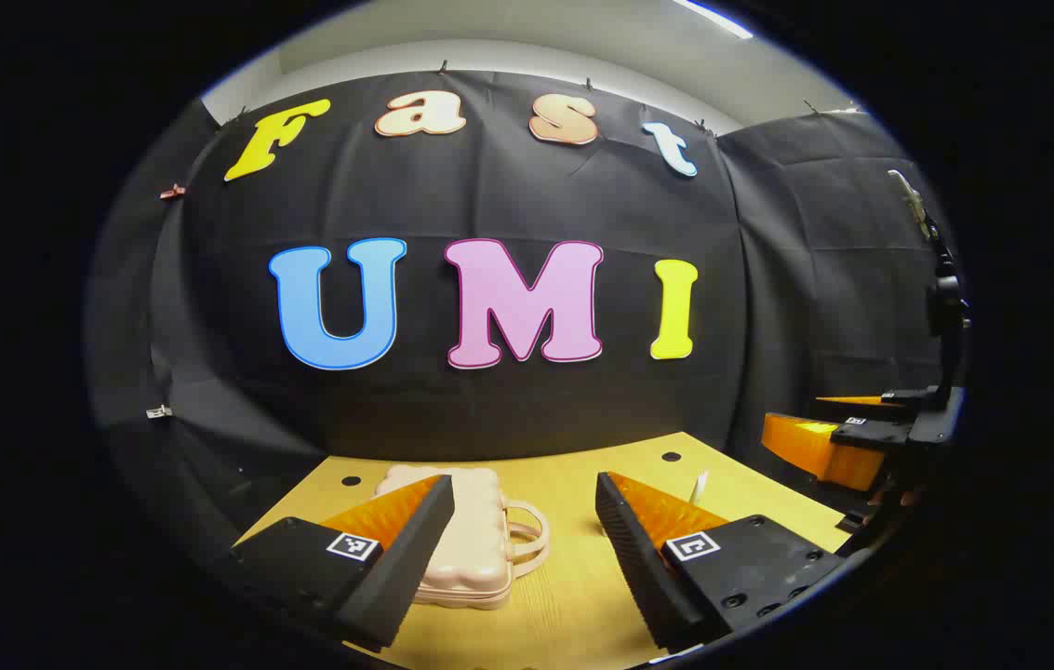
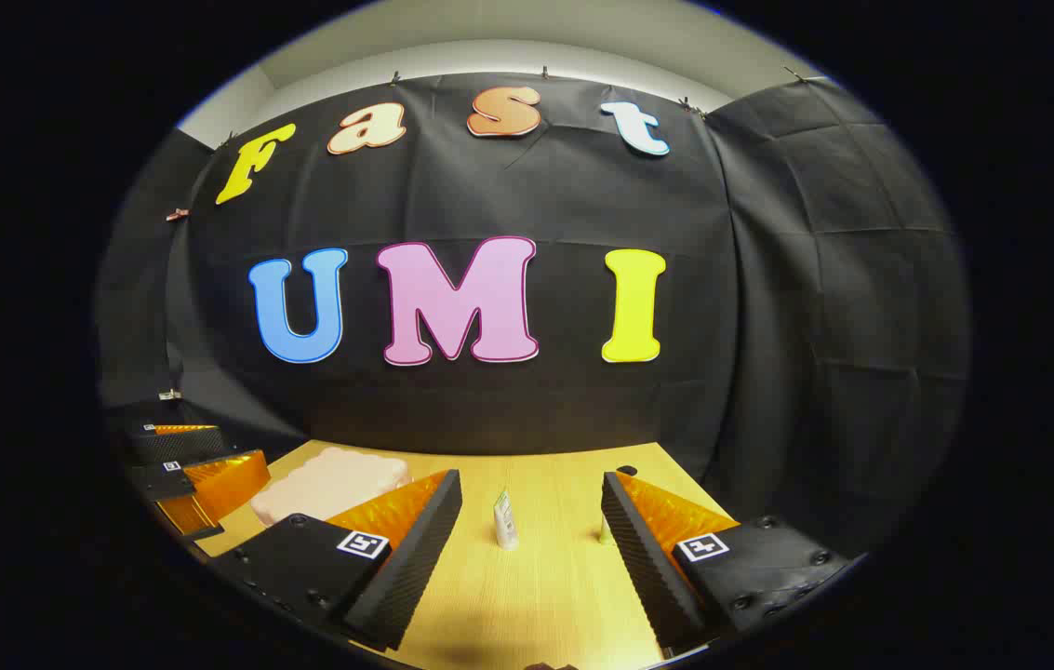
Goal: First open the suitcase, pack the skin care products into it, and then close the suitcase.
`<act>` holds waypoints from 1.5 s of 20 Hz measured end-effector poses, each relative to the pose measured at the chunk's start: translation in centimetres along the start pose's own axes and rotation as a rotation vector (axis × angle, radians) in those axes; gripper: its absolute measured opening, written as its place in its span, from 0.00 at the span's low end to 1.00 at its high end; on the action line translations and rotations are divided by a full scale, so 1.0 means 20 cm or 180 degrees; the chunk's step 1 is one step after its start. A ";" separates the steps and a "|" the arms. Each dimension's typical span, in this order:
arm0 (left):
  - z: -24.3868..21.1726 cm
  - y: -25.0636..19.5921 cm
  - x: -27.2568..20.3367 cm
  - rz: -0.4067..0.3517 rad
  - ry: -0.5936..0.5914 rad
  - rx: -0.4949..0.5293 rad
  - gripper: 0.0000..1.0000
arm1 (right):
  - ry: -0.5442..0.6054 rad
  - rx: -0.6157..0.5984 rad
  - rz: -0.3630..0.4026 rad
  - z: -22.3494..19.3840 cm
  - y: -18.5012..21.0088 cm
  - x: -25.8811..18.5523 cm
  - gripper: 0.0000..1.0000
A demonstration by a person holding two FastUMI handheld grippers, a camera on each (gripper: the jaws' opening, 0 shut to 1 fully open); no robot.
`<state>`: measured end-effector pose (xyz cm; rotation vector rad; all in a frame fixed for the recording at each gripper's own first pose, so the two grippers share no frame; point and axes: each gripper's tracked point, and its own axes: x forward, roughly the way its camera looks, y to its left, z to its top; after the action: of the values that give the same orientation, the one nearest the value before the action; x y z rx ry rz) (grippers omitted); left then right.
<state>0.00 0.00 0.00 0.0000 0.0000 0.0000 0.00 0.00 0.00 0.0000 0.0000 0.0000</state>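
Suitcase count: one pink suitcase (image 1: pixel 461 549), lid down, lying flat on the left part of the desk (image 1: pixel 564 596).
Suitcase, left gripper view: partly behind the left finger of the left tool (image 1: pixel 524 526); its two loop handles (image 1: pixel 527 538) point right, toward the middle of the desk.
Suitcase, right gripper view: the same case (image 2: pixel 326 484) sits off to the left, past the right tool's left finger, handles not visible from here.
Skin care count: one small white tube (image 2: pixel 504 519) with a green label stands upright on the desk in the right gripper view, in the gap ahead of the right tool (image 2: pixel 531 521), touched by neither finger.
Possible second item: a thin pale thing (image 2: pixel 603 532) peeks out beside that tool's right finger, too hidden to name.
Skin care, left gripper view: a slim white shape (image 1: pixel 700 486) pokes up behind the left tool's right finger; cannot tell which product it is.
Left tool: fingers spread wide above the desk, nothing between them.
Right tool: fingers spread wide too, gripping nothing.
Other tool seen from afar: the right tool (image 1: pixel 847 437) shows at the far right edge of the left gripper view; the left tool (image 2: pixel 192 465) shows at the far left edge of the right gripper view.
Desk holes: two dark round holes (image 1: pixel 671 457) near the back edge in the left gripper view.
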 end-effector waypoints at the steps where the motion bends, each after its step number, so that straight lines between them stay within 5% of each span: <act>1: 0.00 0.00 0.00 -0.0011 0.0005 -0.0007 0.96 | 0.0010 -0.0001 0.0015 -0.01 0.01 0.01 0.96; 19: -0.12 -0.04 0.12 -0.0013 0.0375 -0.0109 0.96 | 0.0102 0.0009 0.0132 -0.04 -0.03 0.08 0.96; 26: -0.27 -0.20 0.43 -0.0221 0.0765 -0.0179 0.96 | 0.0206 0.0022 0.0100 -0.10 -0.19 0.21 0.96; 30: -0.49 -0.27 0.70 -0.0207 0.1144 -0.0173 0.96 | 0.0143 -0.0292 0.0143 -0.10 -0.29 0.32 0.96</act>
<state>13.94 -5.45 -9.79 -0.0543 0.3594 -0.0650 6.49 -5.72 -2.09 -0.0917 0.0451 0.0449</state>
